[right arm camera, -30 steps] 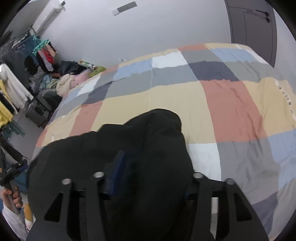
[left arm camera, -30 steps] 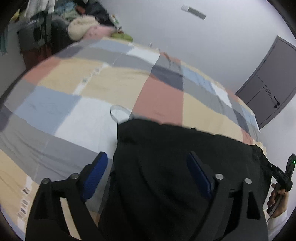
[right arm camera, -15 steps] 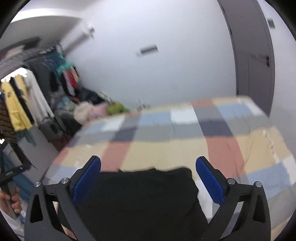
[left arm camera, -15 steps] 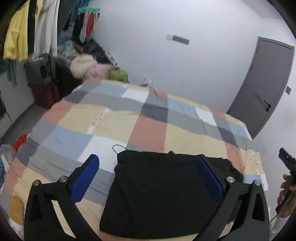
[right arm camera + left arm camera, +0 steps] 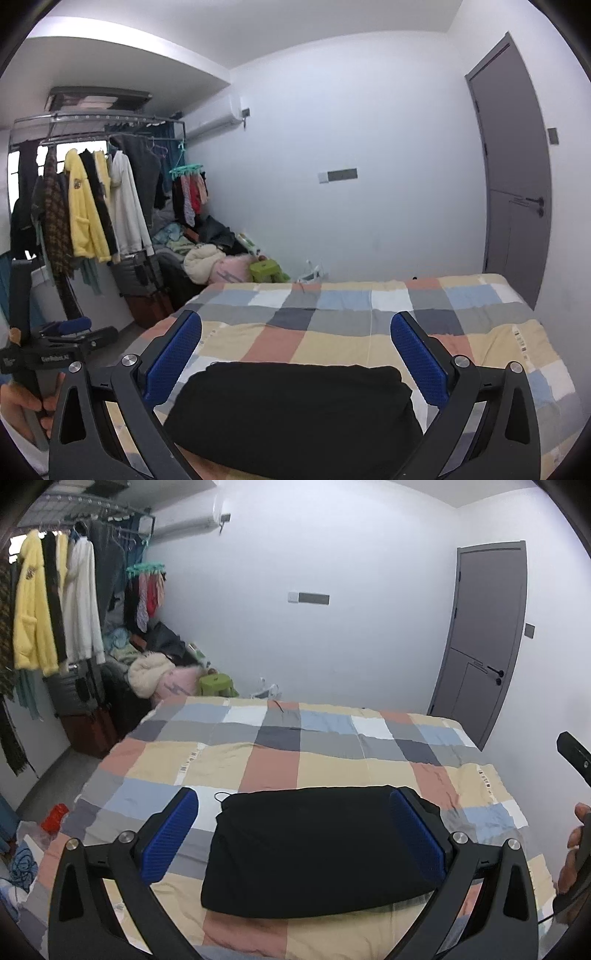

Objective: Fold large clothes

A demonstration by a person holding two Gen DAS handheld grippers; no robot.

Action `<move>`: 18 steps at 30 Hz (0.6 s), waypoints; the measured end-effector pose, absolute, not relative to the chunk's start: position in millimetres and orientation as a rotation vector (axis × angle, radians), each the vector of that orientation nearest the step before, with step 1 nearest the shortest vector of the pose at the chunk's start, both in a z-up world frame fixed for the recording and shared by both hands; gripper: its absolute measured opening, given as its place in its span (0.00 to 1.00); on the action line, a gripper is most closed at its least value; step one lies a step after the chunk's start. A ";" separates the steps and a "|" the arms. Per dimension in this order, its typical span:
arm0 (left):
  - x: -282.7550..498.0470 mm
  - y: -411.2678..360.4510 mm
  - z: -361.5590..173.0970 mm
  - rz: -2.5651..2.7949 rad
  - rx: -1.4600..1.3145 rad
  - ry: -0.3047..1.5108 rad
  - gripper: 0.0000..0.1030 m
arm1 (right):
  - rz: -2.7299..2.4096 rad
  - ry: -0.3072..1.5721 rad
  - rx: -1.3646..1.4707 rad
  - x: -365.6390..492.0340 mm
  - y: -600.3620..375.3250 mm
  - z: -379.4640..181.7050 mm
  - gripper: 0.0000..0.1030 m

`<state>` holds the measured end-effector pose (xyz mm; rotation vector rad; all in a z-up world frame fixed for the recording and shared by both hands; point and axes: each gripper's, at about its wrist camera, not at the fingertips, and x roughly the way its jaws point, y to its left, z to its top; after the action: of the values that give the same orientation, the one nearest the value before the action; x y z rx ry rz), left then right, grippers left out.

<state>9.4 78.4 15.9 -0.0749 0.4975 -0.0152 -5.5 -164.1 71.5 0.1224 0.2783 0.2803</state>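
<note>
A folded black garment [image 5: 317,849] lies flat on a bed [image 5: 273,760] covered by a checked quilt in beige, grey, blue, white and terracotta. The garment forms a compact rectangular bundle near the bed's near edge, at about 6 o'clock in both wrist views, with a thin dark cord [image 5: 220,796] looping out at its upper left corner.

The left gripper [image 5: 293,843] is released: its 2 blue-padded fingers [image 5: 168,840] stand wide apart, above the garment and not touching it. The right gripper [image 5: 295,363] is likewise released, its blue pads [image 5: 417,360] spread wide on either side of the bundle as seen from above, with nothing clamped between them.

In the left wrist view a hand [image 5: 570,864] holding the other gripper's handle shows at 3 o'clock. In the right wrist view a hand [image 5: 20,404] on the left gripper's handle shows at 8 o'clock.

Beyond the bed, at 10 o'clock, a clothes rack [image 5: 96,122] carries a yellow robe [image 5: 83,206], a white robe [image 5: 127,206] and darker pieces. A pile of clothes [image 5: 207,254] and a green stool [image 5: 267,271] sit by the white wall. A grey door [image 5: 480,642] stands at 2 o'clock, and an air conditioner [image 5: 188,517] hangs at 11 o'clock.
</note>
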 end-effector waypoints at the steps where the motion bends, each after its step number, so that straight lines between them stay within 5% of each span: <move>1: 2.1 76.8 16.7 -0.020 -0.074 0.491 1.00 | 0.285 0.276 0.127 -12.1 -162.4 71.4 1.00; 18: -74.2 57.0 -14.2 -0.027 -0.084 0.497 1.00 | 0.305 0.334 0.057 -98.7 -121.2 23.4 1.00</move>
<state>-74.2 57.0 -14.2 -0.0843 0.4965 -0.0271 -98.7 -121.2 23.4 0.0575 0.3344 0.3045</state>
